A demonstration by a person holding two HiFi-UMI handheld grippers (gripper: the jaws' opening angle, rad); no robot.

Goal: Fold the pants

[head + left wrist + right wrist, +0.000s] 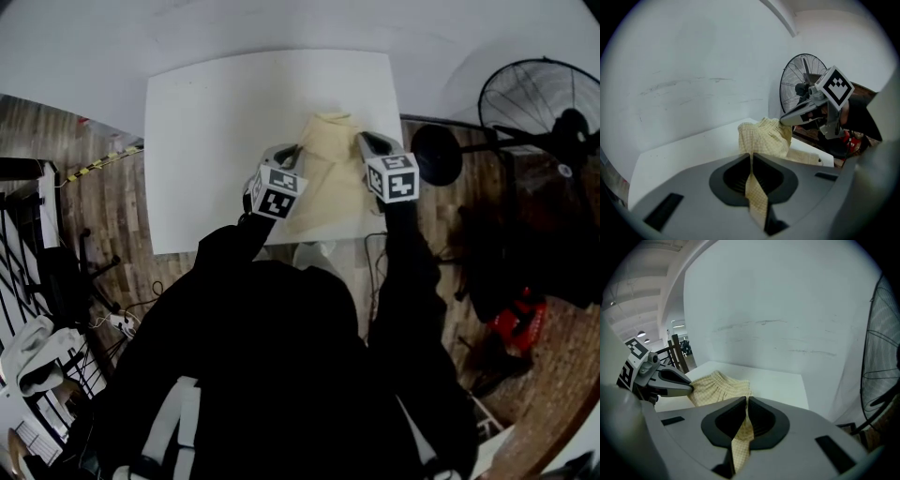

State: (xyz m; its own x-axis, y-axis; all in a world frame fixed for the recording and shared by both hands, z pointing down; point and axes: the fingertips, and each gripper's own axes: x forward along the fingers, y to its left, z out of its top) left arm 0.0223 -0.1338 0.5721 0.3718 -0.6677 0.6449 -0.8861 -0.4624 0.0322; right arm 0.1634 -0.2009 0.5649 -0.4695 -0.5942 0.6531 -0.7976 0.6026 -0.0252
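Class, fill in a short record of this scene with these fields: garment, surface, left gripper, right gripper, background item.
garment: pale yellow checked pants, bunched up
surface: white table, with the pants at its near right part
left gripper: jaws shut on a strip of the pants
right gripper: jaws shut on a strip of the pants
background item: black fan, right of the table

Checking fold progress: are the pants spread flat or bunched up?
Bunched up: the pants hang crumpled between the left gripper and right gripper, each shut on a fabric edge.
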